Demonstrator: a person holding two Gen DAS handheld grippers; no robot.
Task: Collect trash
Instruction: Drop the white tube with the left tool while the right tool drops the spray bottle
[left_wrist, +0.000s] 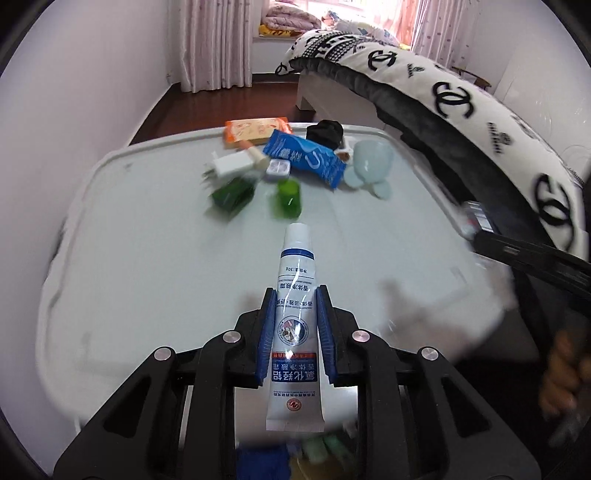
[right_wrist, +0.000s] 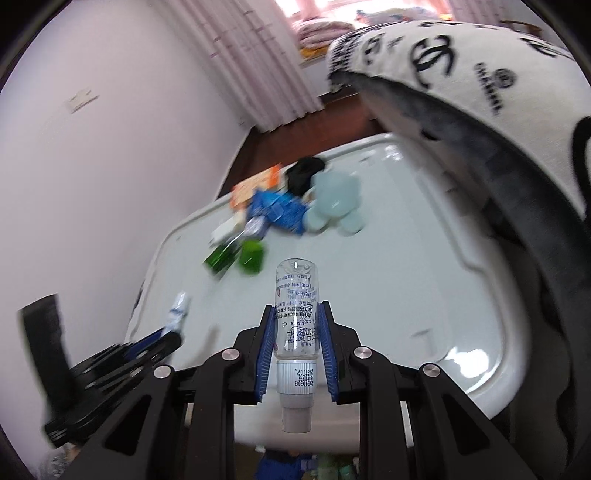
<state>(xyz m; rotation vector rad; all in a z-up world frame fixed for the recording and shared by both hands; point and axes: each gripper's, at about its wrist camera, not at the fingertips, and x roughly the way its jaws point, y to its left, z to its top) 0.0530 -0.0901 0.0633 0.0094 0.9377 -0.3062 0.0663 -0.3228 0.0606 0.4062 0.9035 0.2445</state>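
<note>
My left gripper (left_wrist: 295, 295) is shut on a white and blue ointment tube (left_wrist: 295, 314), its tip pointing forward above the white table (left_wrist: 147, 240). My right gripper (right_wrist: 297, 312) is shut on a small clear plastic bottle (right_wrist: 295, 310) with a white cap toward the camera. A pile of trash lies at the table's far end: an orange packet (left_wrist: 255, 129), a blue sachet (left_wrist: 306, 157), a white charger plug (left_wrist: 232, 164), a green bottle (left_wrist: 232, 194), a green cap (left_wrist: 288, 199), a pale blue plastic piece (left_wrist: 369, 162) and a black object (left_wrist: 325, 131). The left gripper with the tube also shows in the right wrist view (right_wrist: 173, 321).
A bed with a black and white logo blanket (left_wrist: 461, 99) overhangs the table's right side. A pale wall (left_wrist: 74, 110) stands on the left, curtains (left_wrist: 214, 40) behind. The right gripper's arm (left_wrist: 517, 254) shows at the right edge. Blue and green things (left_wrist: 295, 458) lie blurred below the table's near edge.
</note>
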